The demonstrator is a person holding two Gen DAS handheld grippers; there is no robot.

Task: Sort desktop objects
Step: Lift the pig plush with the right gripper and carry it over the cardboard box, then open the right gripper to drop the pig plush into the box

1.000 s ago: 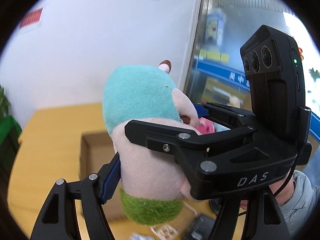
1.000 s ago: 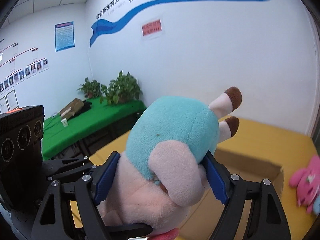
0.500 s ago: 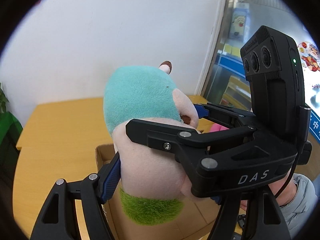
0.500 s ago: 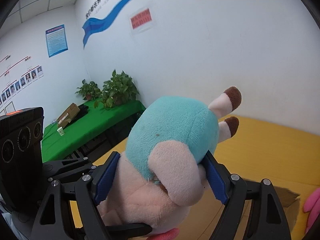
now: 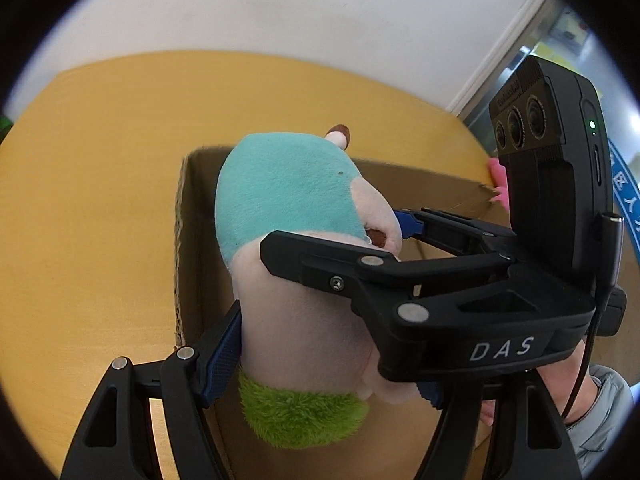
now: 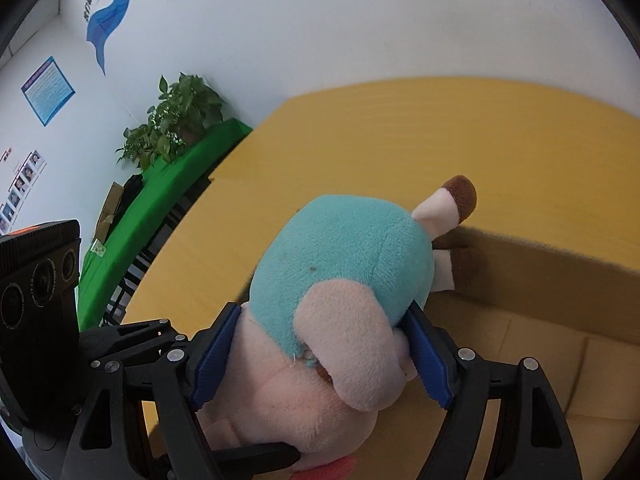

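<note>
A plush pig (image 5: 296,248) with pink body, teal shirt and green tuft is held between both grippers. My left gripper (image 5: 320,360) is shut on its lower body. My right gripper (image 6: 320,356) is shut on it too, blue pads (image 6: 216,356) pressing both sides; the right gripper also shows in the left wrist view (image 5: 440,280). The pig (image 6: 340,280) hangs over the open cardboard box (image 5: 188,248), its brown-tipped feet at the box's far wall (image 6: 540,280).
The box stands on a yellow table (image 5: 88,184) by a white wall. A pink plush toy (image 5: 498,180) lies beyond the box's right corner. A green-covered table with plants (image 6: 176,132) stands at the left in the right wrist view.
Both grippers have tilted down with the pig still held. The view has swung from the wall to the table, and the open box is now right beneath the pig.
</note>
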